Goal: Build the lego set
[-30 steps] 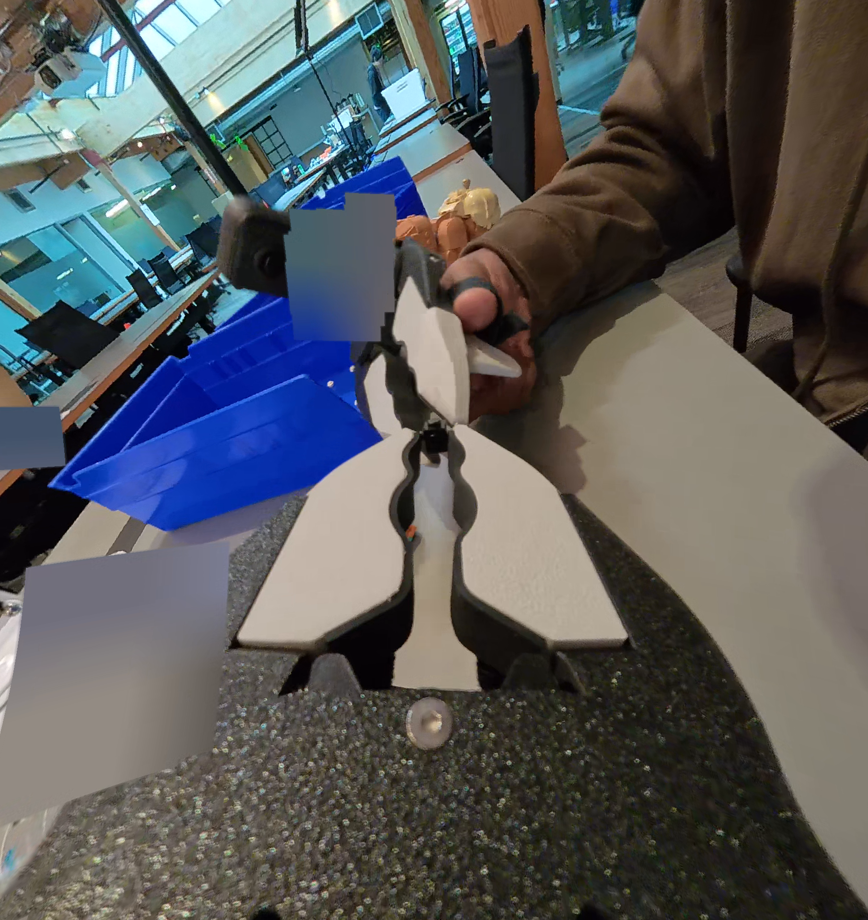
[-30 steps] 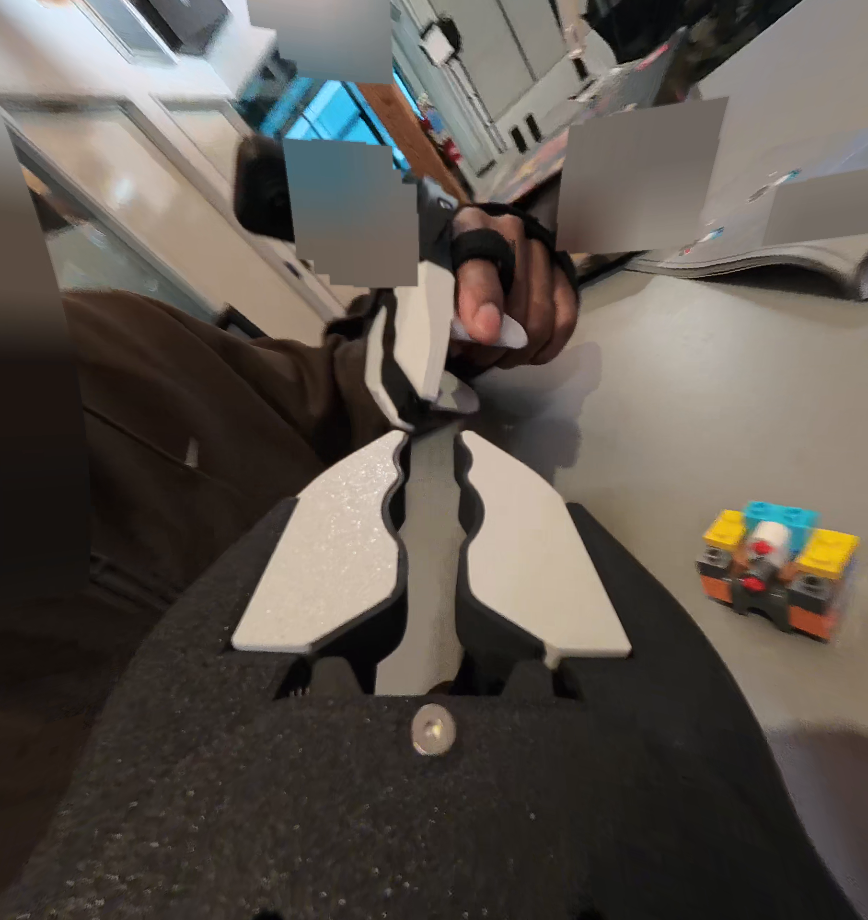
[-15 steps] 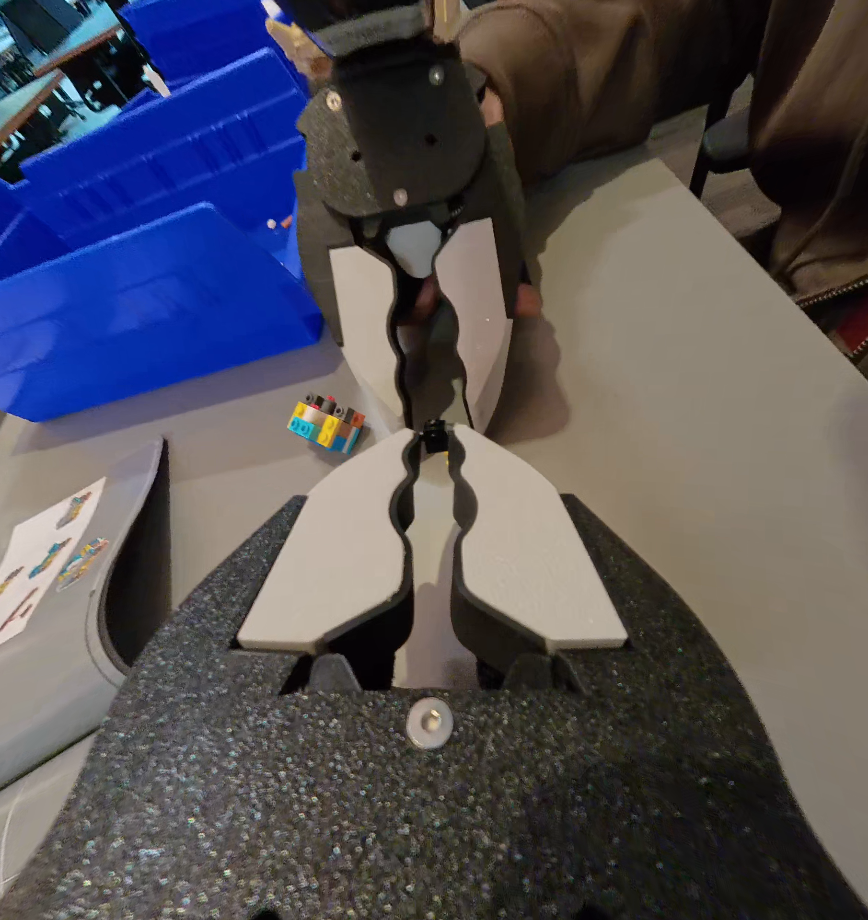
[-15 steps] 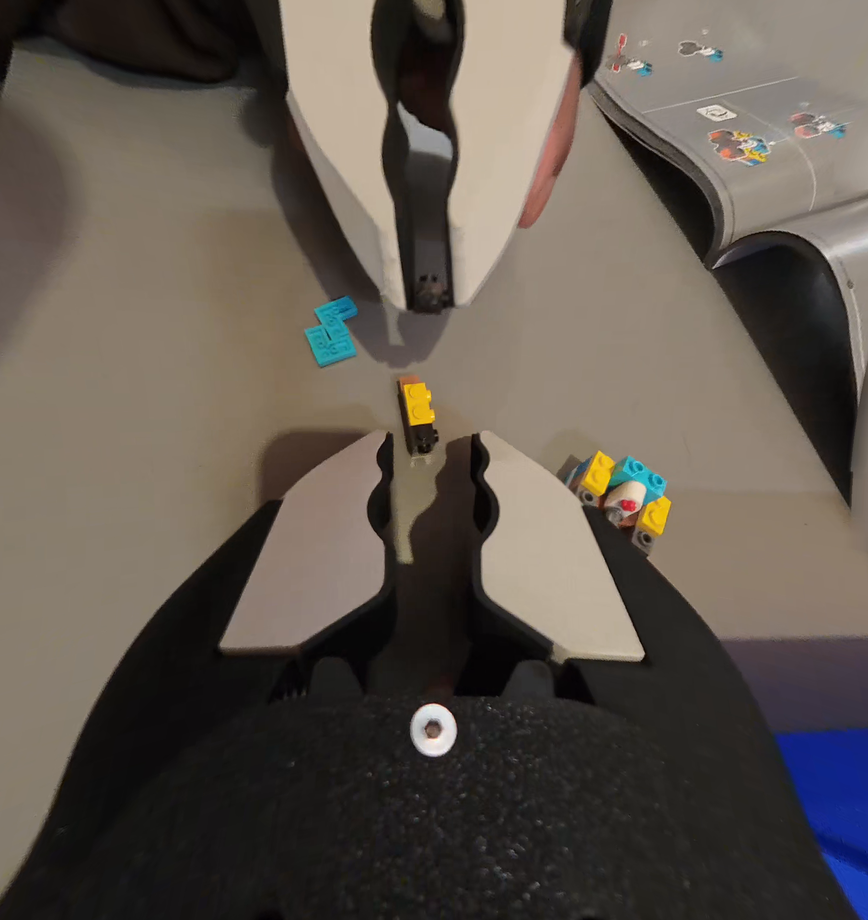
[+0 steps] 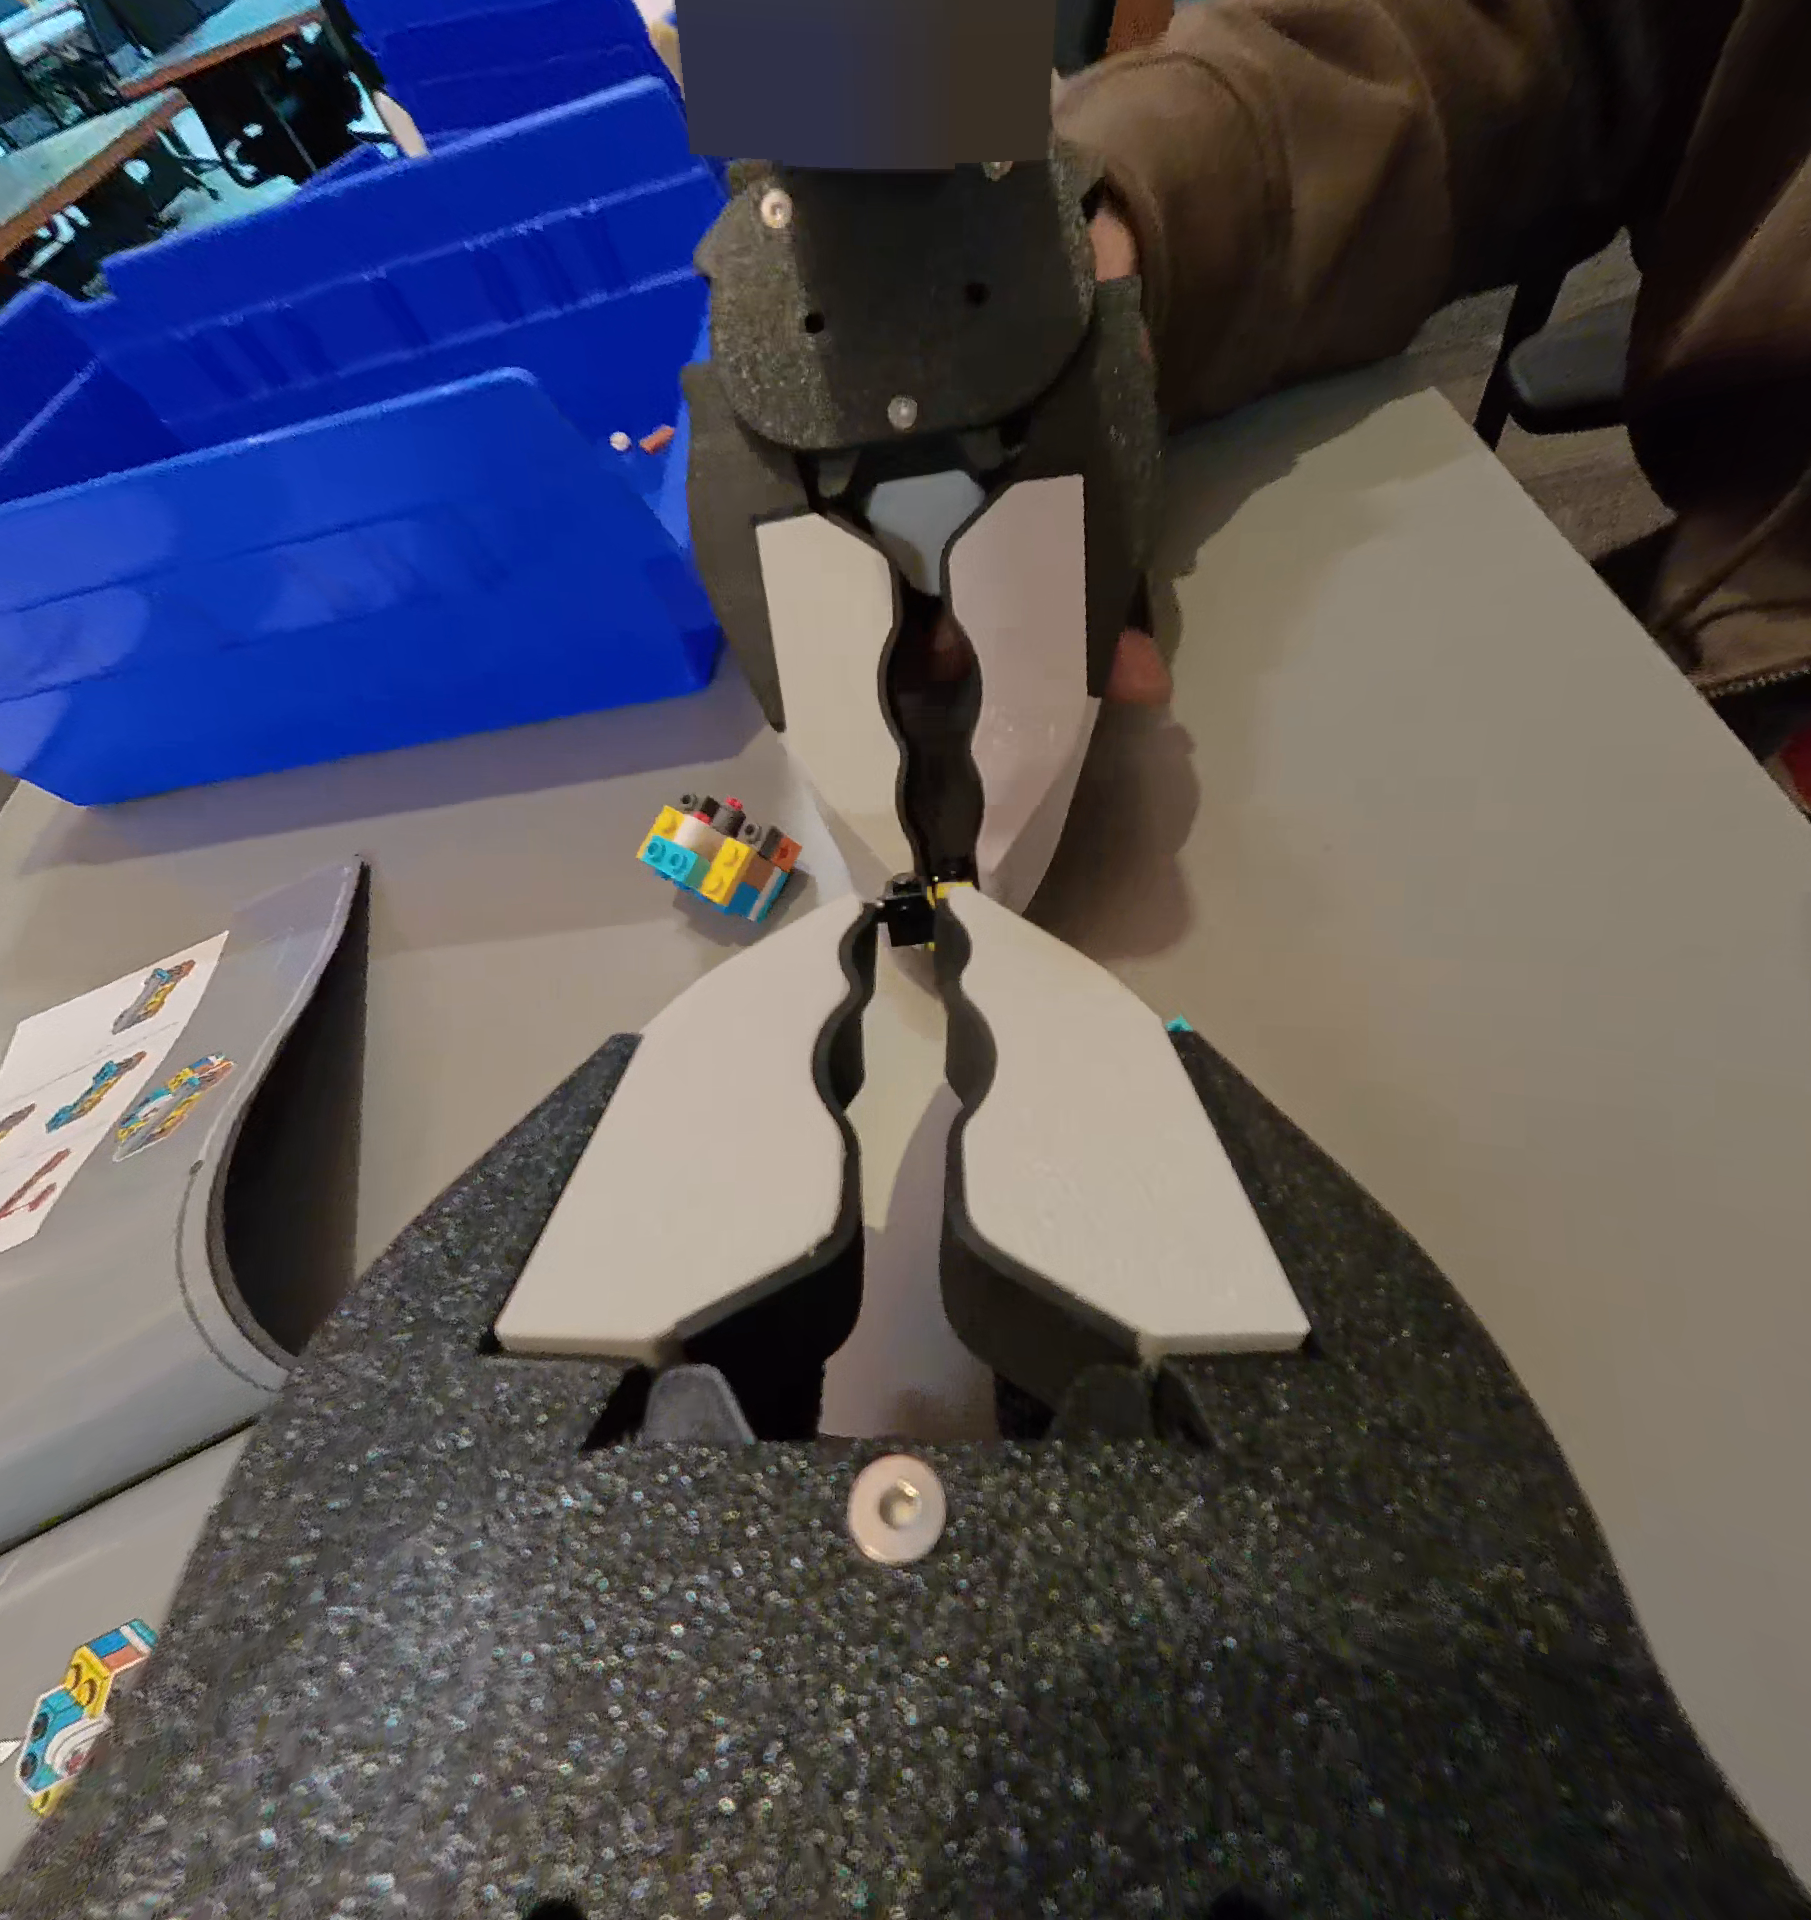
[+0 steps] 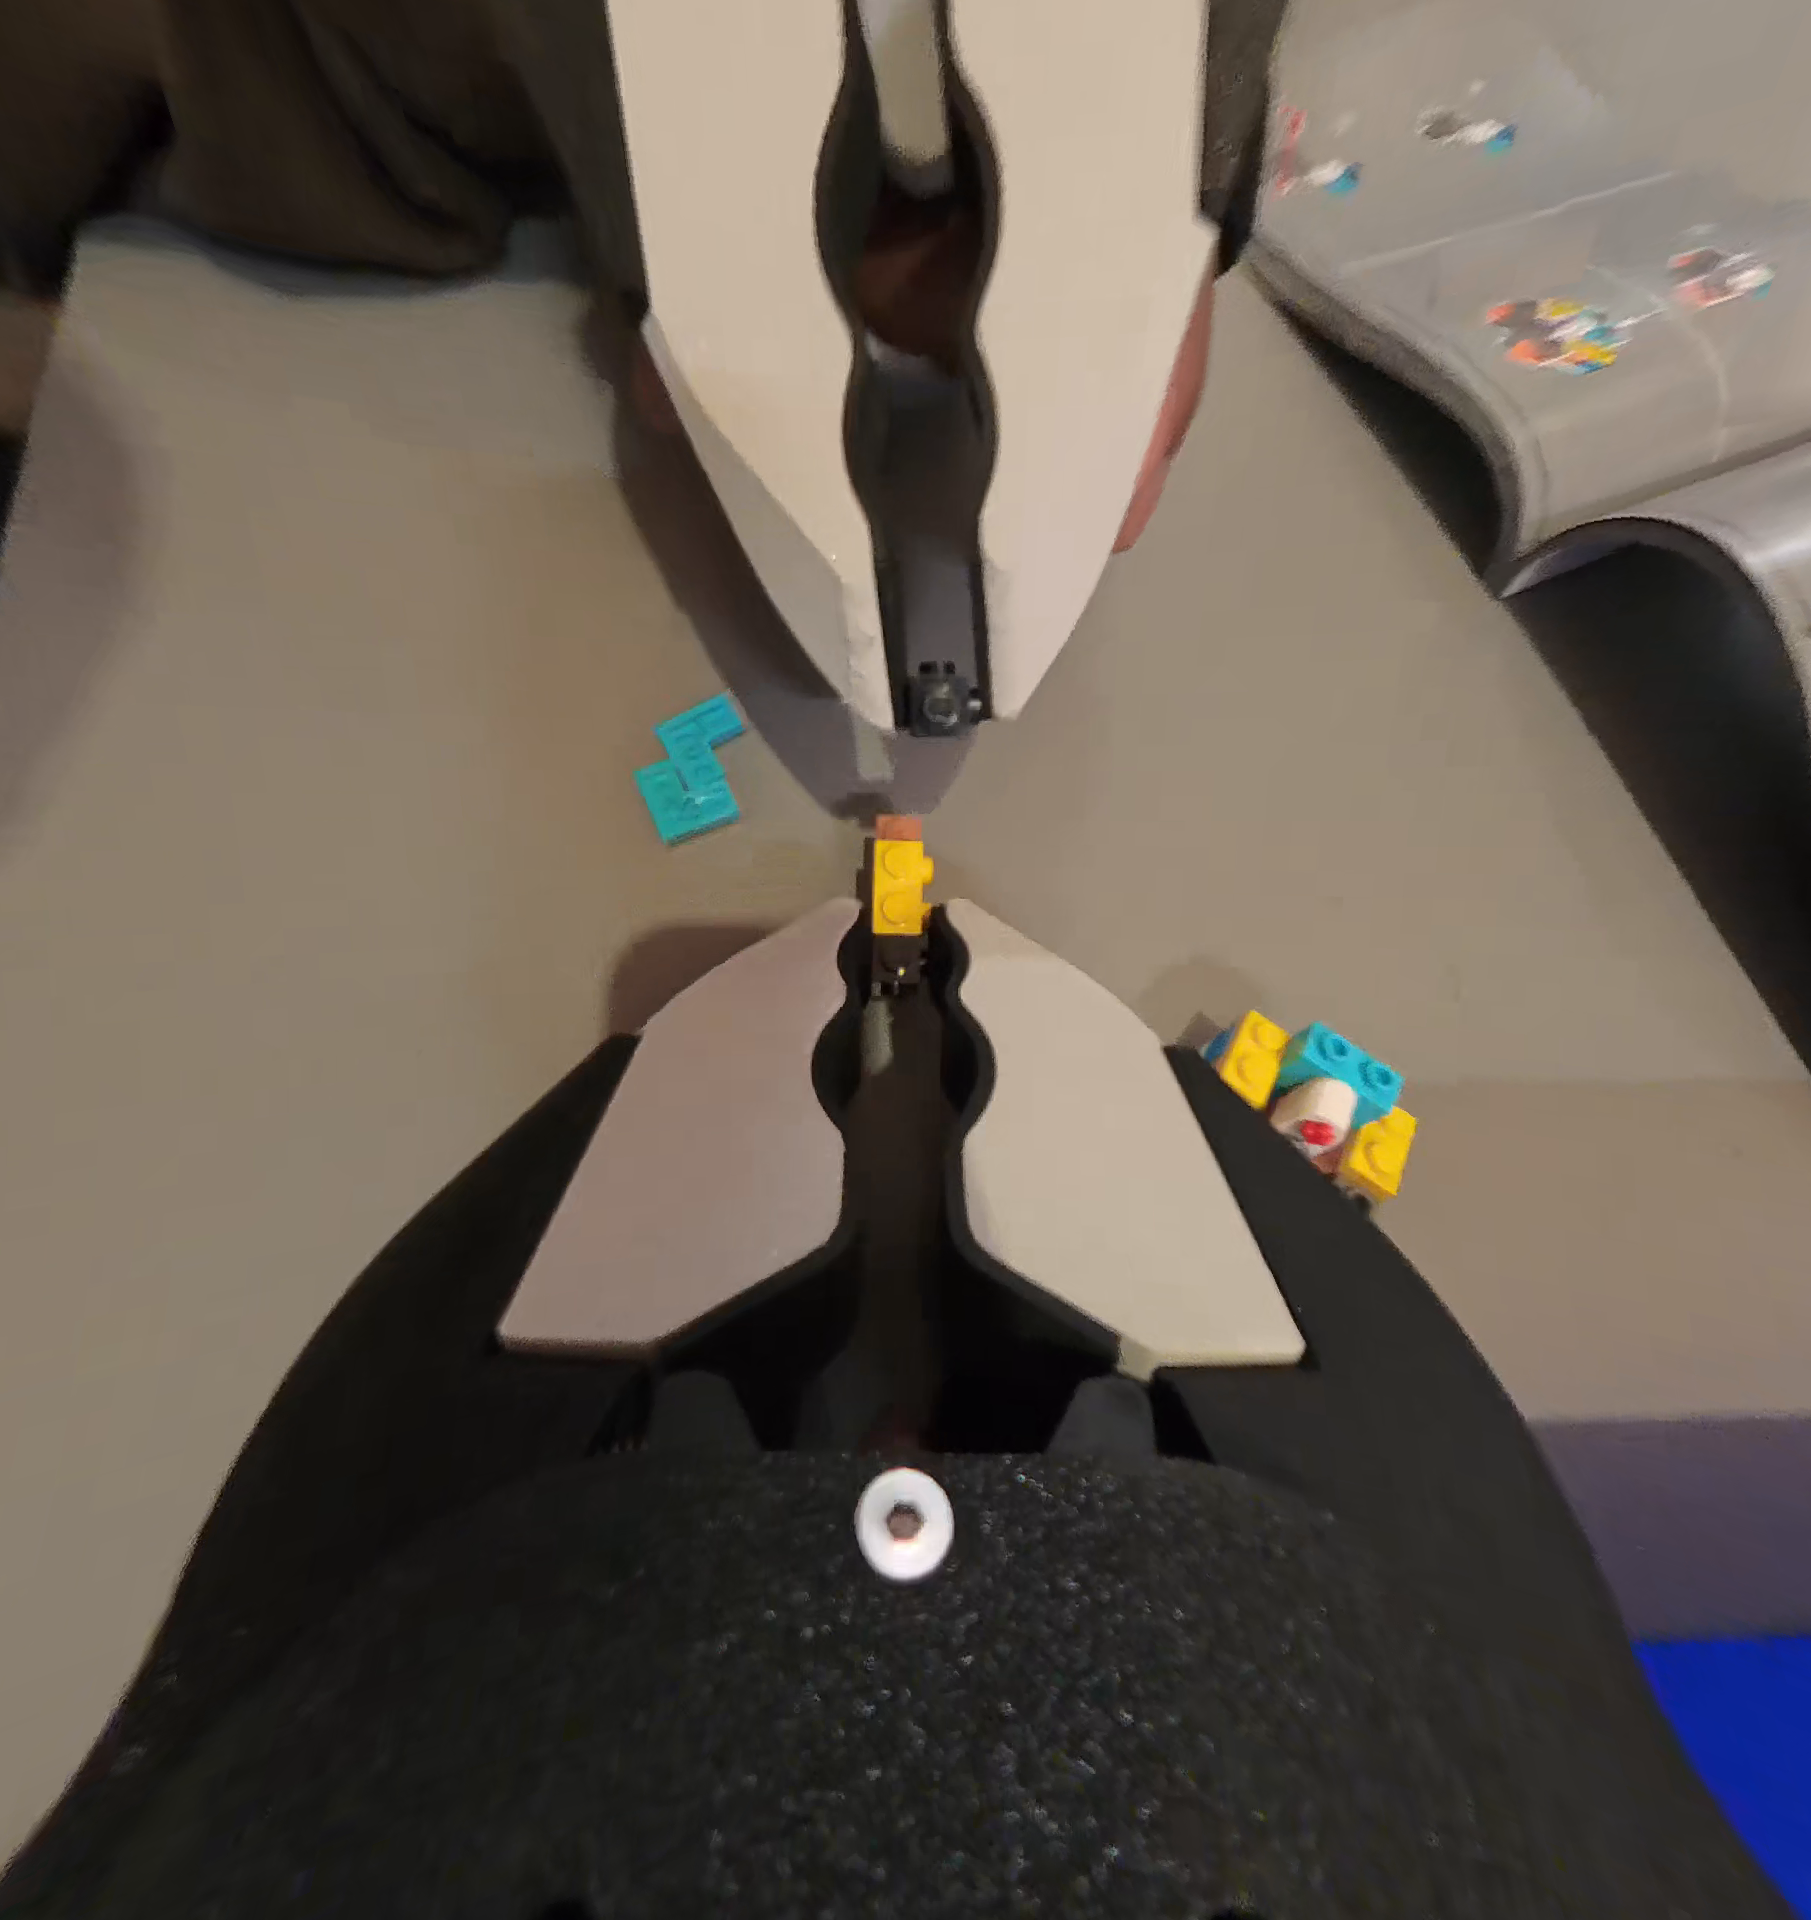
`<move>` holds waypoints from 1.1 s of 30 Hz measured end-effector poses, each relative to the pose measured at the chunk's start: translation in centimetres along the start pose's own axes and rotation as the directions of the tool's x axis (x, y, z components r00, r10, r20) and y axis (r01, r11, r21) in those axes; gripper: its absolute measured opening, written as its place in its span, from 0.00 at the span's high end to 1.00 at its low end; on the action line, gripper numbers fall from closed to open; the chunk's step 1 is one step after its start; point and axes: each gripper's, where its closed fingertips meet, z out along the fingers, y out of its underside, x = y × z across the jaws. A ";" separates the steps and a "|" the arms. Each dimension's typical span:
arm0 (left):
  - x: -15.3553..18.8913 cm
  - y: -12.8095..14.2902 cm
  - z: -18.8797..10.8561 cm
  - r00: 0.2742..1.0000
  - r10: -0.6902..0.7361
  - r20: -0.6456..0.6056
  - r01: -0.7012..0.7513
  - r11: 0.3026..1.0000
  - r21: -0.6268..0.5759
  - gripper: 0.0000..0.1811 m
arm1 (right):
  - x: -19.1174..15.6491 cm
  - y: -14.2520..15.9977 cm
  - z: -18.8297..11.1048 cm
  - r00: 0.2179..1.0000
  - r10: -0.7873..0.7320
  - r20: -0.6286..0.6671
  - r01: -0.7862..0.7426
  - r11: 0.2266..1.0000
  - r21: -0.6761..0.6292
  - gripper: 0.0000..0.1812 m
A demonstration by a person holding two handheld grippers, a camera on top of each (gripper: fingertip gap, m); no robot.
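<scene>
The grey tabletop point(image 5: 1400, 935) is carrying the whole build here, with blue storage bins point(image 5: 309, 468) lining the far edge and an open instruction booklet point(image 5: 80, 1091) lying to one side. Over the middle, the two tools are meeting nose to nose: the right hand-held gripper point(image 6: 899, 940) is pinching a small stack, a black piece with a yellow brick point(image 6: 899, 883) and an orange-brown bit on its far end, while the left hand-held gripper point(image 5: 906, 920) is clamping a tiny black studded piece point(image 5: 906, 914) at its very tips. The half-built model point(image 5: 719, 857), yellow, turquoise, white and orange, is sitting on the tabletop just beside them, and two turquoise flat plates point(image 6: 688, 779) are lying loose nearby. This looks like a mid-air joining step, black piece onto the yellow stack. The next move is calling for fine alignment of studs and a straight, firm push; a tilt could pop either part loose.
</scene>
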 end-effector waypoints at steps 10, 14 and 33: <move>-0.4 -1.5 0.2 0.999 -0.034 0.016 0.032 0.993 0.111 0.94 | 0.7 -1.8 -2.3 0.990 0.128 0.054 -0.137 0.968 0.211 0.95; -0.4 -1.5 0.2 0.999 -0.045 0.011 0.043 0.992 0.121 0.94 | 0.3 -1.9 -2.2 0.994 0.099 0.050 -0.107 0.972 0.207 0.95; 0.5 -1.0 0.7 0.998 -0.050 -0.043 0.054 0.994 0.096 0.94 | 0.2 -2.4 -2.5 0.994 0.090 0.056 -0.102 0.964 0.244 0.95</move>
